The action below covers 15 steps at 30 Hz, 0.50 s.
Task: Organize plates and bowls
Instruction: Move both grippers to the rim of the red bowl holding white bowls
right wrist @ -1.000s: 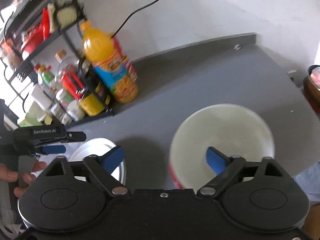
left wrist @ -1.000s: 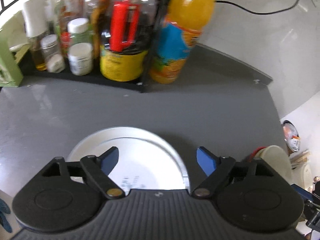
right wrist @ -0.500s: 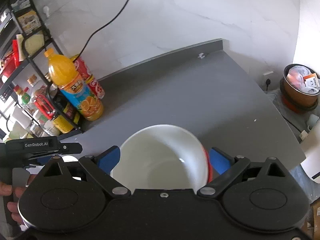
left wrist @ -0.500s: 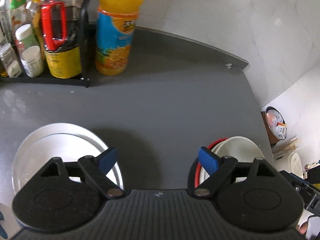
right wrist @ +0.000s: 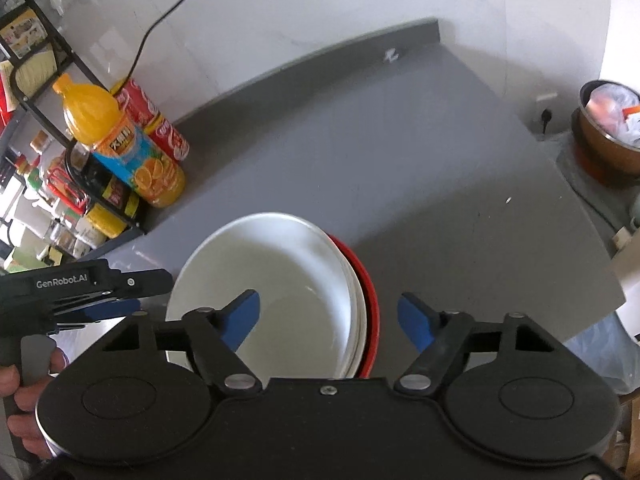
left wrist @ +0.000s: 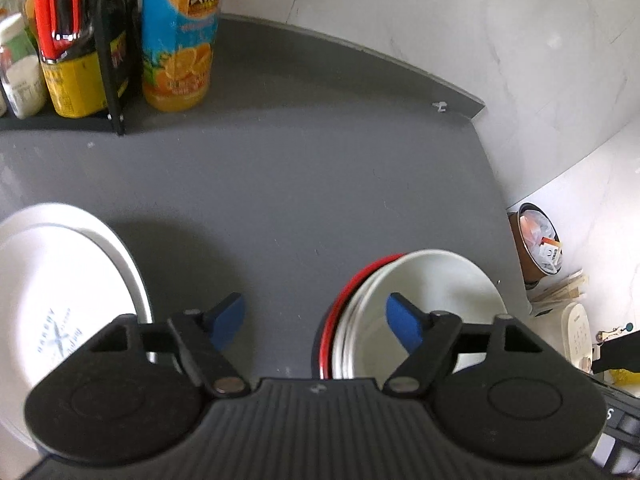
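Observation:
On the grey counter (left wrist: 300, 184) a white plate (left wrist: 60, 300) lies at the lower left of the left wrist view. A stack of white bowls (left wrist: 436, 288) nested in a red bowl (left wrist: 340, 300) sits at the lower right. My left gripper (left wrist: 316, 320) is open, and the stack's left rim lies between its blue fingers. In the right wrist view my right gripper (right wrist: 328, 318) is open too. Its left finger hangs over the white bowl (right wrist: 272, 272) and its right finger is outside the red rim (right wrist: 370, 296). Neither gripper holds anything.
An orange juice bottle (left wrist: 178, 36) and a black rack of condiment bottles (left wrist: 72, 52) stand at the back left, with red cola cans (right wrist: 160, 128) behind. The counter ends at the right, where a bin (right wrist: 612, 128) stands on the floor. A hand (right wrist: 24, 392) holds the left gripper's body (right wrist: 68, 284).
The left gripper has swung right, from over the plate to the bowl stack. In the right wrist view the bowls have shifted left, so their right rim now sits between the fingers.

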Tool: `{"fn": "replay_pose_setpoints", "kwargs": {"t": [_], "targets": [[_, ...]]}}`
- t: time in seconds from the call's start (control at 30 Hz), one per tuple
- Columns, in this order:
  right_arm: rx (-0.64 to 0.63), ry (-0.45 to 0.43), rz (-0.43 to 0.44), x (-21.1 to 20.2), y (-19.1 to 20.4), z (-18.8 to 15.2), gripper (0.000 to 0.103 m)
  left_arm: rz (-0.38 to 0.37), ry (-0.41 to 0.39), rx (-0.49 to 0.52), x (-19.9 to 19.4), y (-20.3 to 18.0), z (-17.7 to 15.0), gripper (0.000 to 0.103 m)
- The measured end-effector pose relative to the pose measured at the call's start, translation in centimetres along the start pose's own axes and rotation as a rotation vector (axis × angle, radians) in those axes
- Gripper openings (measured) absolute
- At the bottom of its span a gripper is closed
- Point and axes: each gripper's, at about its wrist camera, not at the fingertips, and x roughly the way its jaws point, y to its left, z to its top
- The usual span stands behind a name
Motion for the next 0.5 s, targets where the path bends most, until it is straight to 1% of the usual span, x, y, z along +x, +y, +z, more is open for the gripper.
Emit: {"fn": "replay_pose_setpoints", "kwargs": {"t": [0.07,0.1,0.17,0.2,0.27,0.33,0.4,0.5], "targets": [[-0.007,0.016,0.003,0.4,-0.2,0.1,0.07,0.007,0.012,-0.016,0.5,-0.1,-0.3,0.064],[-0.008,0.024,0.005,0.6,-0.3,0.2,0.069,0.01,0.02,-0.025,0.8,-0.2,-0.5,0.062],[-0.009,0.04,0.01,0.9,-0.6,0.3,0.065,0.014,0.037,-0.045,1.3,-0.2,-0.8,0.056],[-0.009,0.046,0.012,1.1,-0.7,0.4,0.062,0.018,0.044,-0.054,1.6,-0.1,-0.9,0.054],[-0.014,0.064,0.011,1.4,-0.8,0.3,0.054,0.027,0.056,-0.066,2.0,-0.1,-1.1,0.052],[-0.021,0.08,-0.004,1.9,-0.9,0.3,0.054,0.036,0.061,-0.073,2.4,-0.2,-1.3,0.049],[-0.03,0.085,-0.001,2.1,-0.9,0.3,0.054,0.044,0.069,-0.08,2.7,-0.2,-1.4,0.045],[-0.036,0.09,-0.025,2.3,-0.9,0.2,0.055,0.051,0.082,-0.097,3.1,-0.3,-1.7,0.041]]}}
